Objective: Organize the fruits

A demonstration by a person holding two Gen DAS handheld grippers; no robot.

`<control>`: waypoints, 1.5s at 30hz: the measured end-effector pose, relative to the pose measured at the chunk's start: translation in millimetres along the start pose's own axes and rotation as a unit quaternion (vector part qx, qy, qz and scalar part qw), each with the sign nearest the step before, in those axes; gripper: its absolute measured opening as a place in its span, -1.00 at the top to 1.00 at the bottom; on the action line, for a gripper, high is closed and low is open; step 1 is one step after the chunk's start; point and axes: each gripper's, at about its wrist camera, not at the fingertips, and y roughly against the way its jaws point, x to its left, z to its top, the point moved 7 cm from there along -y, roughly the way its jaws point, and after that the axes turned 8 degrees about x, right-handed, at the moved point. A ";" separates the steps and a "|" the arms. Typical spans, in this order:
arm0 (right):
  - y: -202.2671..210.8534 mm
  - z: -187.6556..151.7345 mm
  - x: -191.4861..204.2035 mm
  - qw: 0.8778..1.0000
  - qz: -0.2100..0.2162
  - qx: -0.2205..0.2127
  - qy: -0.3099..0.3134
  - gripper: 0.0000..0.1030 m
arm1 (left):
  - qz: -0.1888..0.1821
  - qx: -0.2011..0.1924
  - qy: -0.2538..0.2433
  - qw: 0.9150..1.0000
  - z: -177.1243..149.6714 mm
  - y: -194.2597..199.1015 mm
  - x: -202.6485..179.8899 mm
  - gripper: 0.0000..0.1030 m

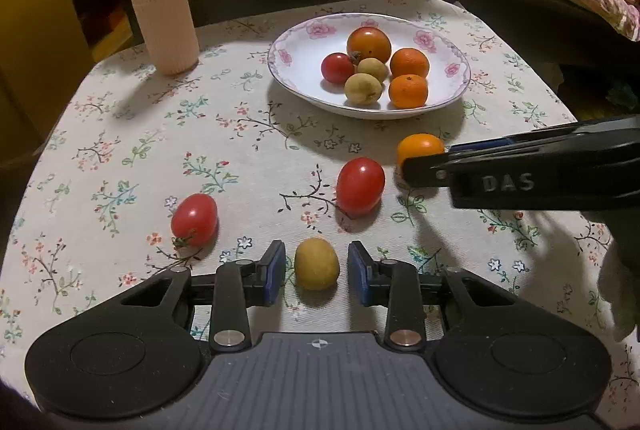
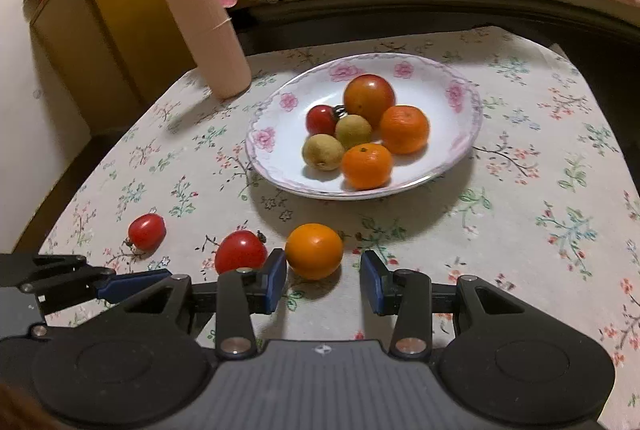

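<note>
The left claw [image 1: 316,272], a matte black plastic tool, is showing two blue rubber-faced finger pads [image 1: 275,276] mounted on jointed black linkages pinned with round silver screws. A ribbed dark grey plate bearing a small white crosshair mark is sitting between two round black housings with recessed discs. The right claw [image 2: 323,280] is displaying the same build: blue pads [image 2: 276,284], black arms, silver screw heads, a grey ribbed centre plate. Seen from the left camera, its black side is carrying raised letters reading "DAS".
</note>
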 end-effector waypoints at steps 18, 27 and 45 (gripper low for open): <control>7.6 -3.9 12.4 1.000 -0.018 0.008 -0.019 0.35 | 0.010 0.002 -0.020 1.000 -2.7 4.8 -4.6 0.29; 19.3 5.1 36.5 1.000 -0.026 0.006 0.005 0.35 | 0.026 0.029 0.026 0.999 -9.1 12.6 9.2 0.31; 54.2 0.5 32.8 1.000 -0.019 -0.005 0.016 0.35 | 0.060 0.050 0.054 0.996 -12.5 37.6 3.5 0.32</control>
